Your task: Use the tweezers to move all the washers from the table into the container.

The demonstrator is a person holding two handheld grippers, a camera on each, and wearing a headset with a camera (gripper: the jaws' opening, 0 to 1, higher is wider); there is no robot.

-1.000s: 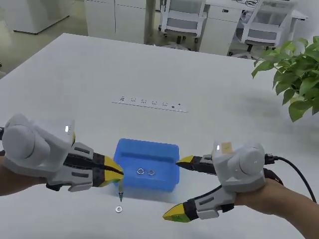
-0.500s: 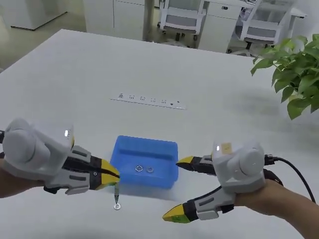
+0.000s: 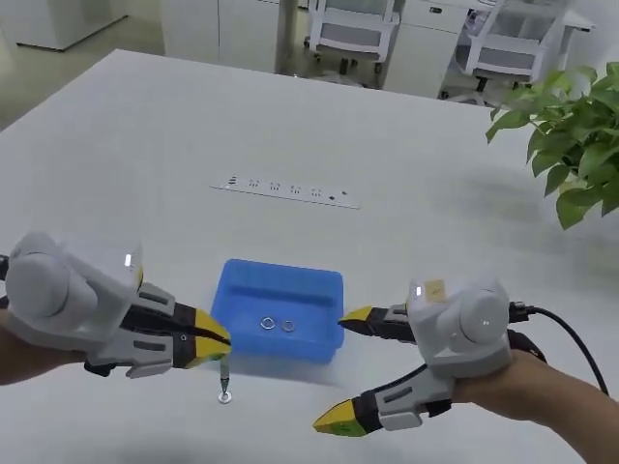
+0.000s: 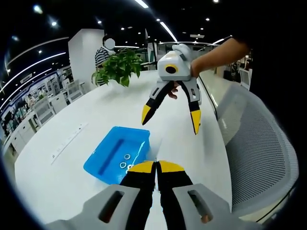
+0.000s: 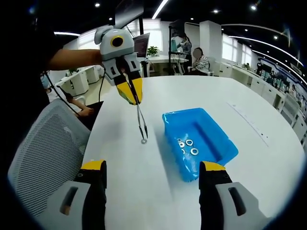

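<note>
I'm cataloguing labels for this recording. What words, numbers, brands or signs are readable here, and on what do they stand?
No text here can be read as it stands.
Strip on the table: a row of small dark marks, too small to read.
Yellow sticker on the right gripper: too small to read.
</note>
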